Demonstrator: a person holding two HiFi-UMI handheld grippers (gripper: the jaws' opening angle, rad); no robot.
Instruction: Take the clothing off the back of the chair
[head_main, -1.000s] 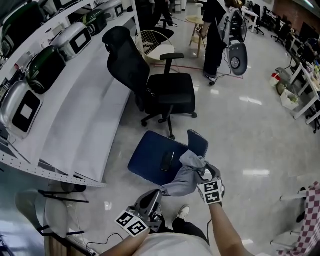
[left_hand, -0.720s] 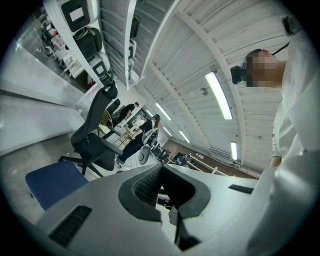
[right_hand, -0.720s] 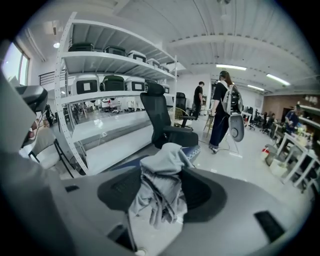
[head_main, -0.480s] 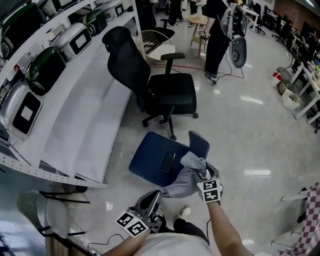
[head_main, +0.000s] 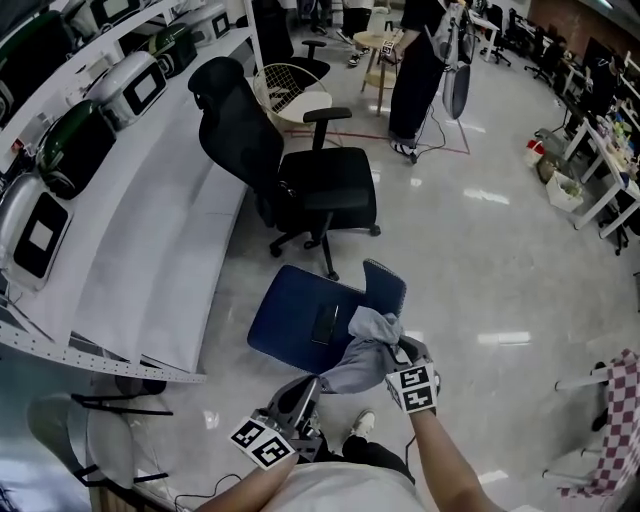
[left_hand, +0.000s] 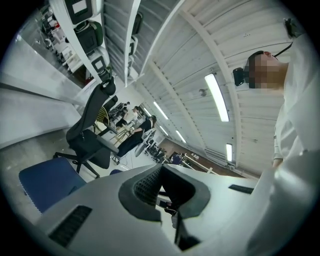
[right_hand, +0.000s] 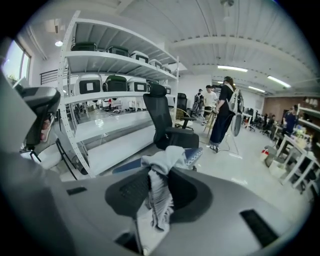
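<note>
Open floor (head_main: 500, 270) lies right of the blue chair (head_main: 300, 322), while shelving (head_main: 140, 260) (long, white) blocks the left and a black chair (head_main: 320, 185) stands just beyond.

So there's a black office chair (head_main: 328, 185) parked on the shiny pale floor (head_main: 500, 270) right next to a long white shelf rack (head_main: 150, 240), and the rack is loaded with rounded cases, a green and white one (head_main: 72, 148) and a white one with a dark panel (head_main: 35, 235) among them. Further back a person in dark trousers (head_main: 410, 75) stands beside a small wooden stool (head_main: 378, 42), with a wire-backed chair (head_main: 283, 85) near the rack. White desks (head_main: 600, 190) over on the right, plus a red checked cloth (head_main: 615, 420) at the edge
</note>
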